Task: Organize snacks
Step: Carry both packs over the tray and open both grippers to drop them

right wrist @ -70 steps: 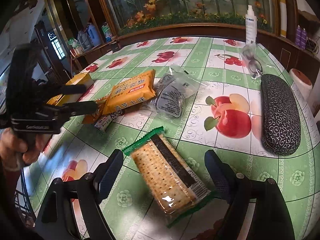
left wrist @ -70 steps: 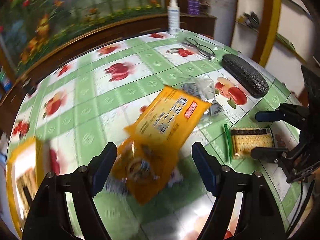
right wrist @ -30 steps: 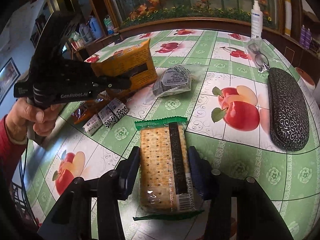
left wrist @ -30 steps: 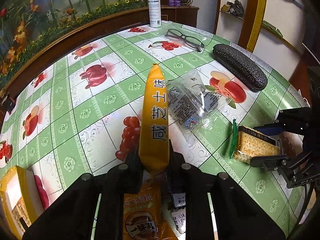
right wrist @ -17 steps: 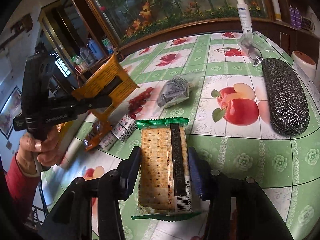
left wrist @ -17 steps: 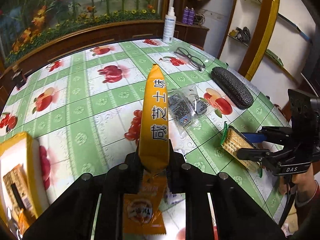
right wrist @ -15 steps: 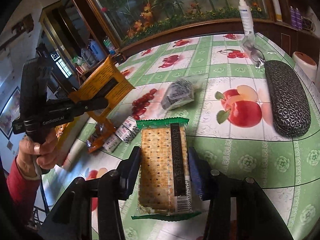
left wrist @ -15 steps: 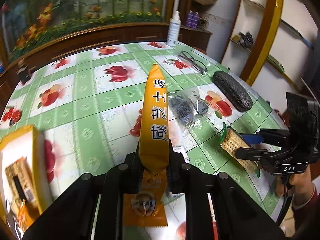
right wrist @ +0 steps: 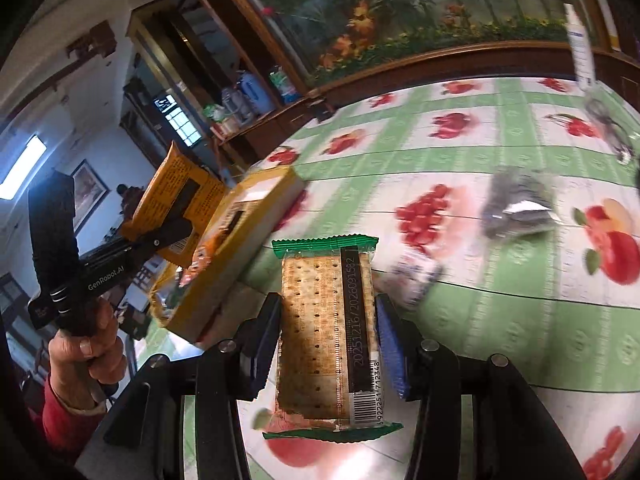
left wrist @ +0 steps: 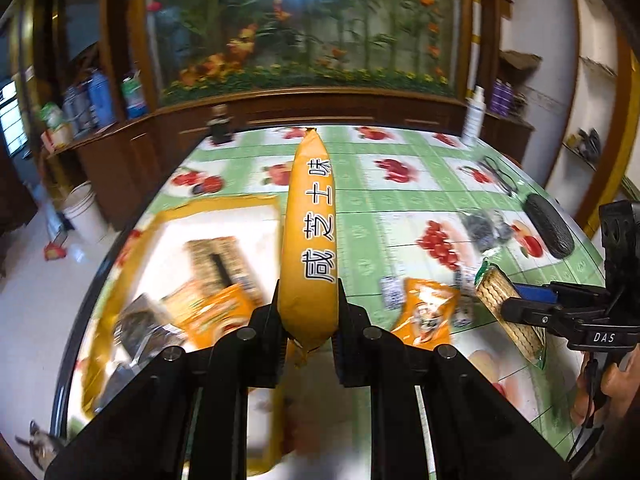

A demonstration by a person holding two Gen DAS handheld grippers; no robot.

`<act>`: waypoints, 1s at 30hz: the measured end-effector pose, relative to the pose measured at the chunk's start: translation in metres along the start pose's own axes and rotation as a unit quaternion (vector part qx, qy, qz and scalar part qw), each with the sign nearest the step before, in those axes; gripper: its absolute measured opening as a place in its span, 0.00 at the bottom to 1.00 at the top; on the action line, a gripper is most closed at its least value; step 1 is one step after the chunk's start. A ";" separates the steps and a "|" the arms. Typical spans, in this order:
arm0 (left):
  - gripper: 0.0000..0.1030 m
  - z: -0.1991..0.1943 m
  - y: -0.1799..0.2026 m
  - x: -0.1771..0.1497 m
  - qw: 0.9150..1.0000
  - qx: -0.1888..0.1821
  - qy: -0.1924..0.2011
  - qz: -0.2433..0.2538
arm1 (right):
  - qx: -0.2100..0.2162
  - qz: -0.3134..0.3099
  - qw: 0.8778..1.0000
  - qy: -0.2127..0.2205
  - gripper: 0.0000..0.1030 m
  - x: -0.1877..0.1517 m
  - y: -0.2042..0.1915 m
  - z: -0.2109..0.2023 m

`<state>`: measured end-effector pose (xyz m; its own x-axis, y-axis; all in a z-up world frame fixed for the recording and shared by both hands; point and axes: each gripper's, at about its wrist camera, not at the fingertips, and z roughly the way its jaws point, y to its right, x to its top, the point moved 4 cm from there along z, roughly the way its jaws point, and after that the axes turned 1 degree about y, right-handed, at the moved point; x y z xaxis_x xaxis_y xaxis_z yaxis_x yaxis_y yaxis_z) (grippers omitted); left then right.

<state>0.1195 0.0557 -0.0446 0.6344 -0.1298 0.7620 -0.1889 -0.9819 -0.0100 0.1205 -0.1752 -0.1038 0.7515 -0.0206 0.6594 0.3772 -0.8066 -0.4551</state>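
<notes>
Left wrist view: the yellow box at nine o'clock holds cracker and orange packs on the fruit-print tablecloth. The left gripper pinches the orange packet; the right gripper clamps the cracker pack.

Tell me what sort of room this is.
Probably a home dining or living room: a table under a fruit-print cloth, a big planted glass tank set in wooden cabinets behind it, and household bottles on a side shelf.

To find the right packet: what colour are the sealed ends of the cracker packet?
Green, on the cracker packet; the right wrist view shows it best.
</notes>
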 end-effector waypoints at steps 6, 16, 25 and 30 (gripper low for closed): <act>0.15 -0.016 -0.060 -0.019 0.998 0.038 -0.007 -0.049 | 0.049 -0.023 0.998 -0.012 0.46 0.013 -0.051 0.037; 0.15 -0.015 -0.102 -0.034 0.993 0.065 -0.011 -0.098 | 0.086 -0.030 0.995 -0.031 0.46 0.040 -0.114 0.114; 0.15 0.000 -0.115 -0.043 0.990 0.087 -0.026 -0.112 | 0.084 -0.017 0.996 -0.018 0.46 0.070 -0.129 0.157; 0.15 0.007 -0.119 -0.043 0.989 0.089 -0.030 -0.116 | 0.082 -0.018 0.996 -0.018 0.46 0.079 -0.135 0.174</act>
<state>0.1202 0.1770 -0.0804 0.6900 0.0993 0.7170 0.0982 -0.9942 0.0433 0.2231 0.0352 -0.0946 0.7535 0.0295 0.6567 0.4854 -0.6987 -0.5255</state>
